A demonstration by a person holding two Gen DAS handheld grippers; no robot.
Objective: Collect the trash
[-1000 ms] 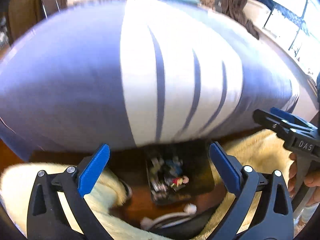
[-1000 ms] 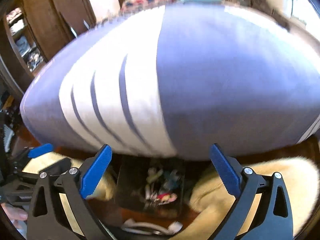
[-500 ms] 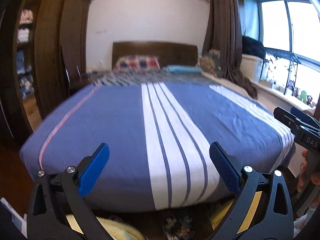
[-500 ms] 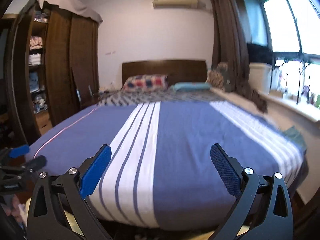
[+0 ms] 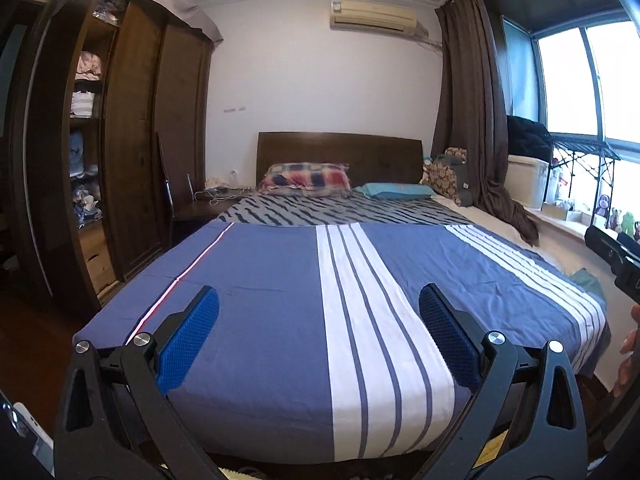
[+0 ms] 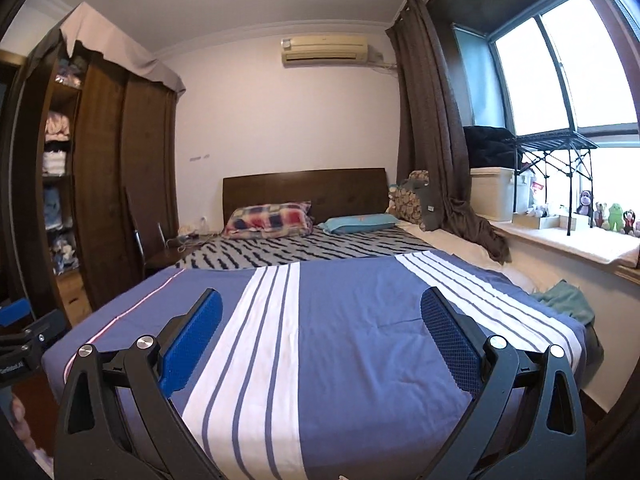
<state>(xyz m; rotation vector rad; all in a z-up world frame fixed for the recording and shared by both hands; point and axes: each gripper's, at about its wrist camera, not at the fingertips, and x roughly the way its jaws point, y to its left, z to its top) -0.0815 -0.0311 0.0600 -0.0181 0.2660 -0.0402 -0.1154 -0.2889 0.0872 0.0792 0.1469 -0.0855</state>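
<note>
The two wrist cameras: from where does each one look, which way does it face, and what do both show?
Left wrist: on the left gripper at the foot of the bed, facing the headboard; its open fingers, the right gripper's edge and a fingertip show.
Right wrist: on the right gripper, facing likewise; its open fingers and the left gripper's edge show.
Shared: bed, headboard, wardrobe, window.

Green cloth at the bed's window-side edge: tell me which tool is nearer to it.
Right. The right tool hangs over the foot of the bed with the green cloth just off its right finger. The left tool is further toward the wardrobe side, leaving the cloth farther off.
</note>
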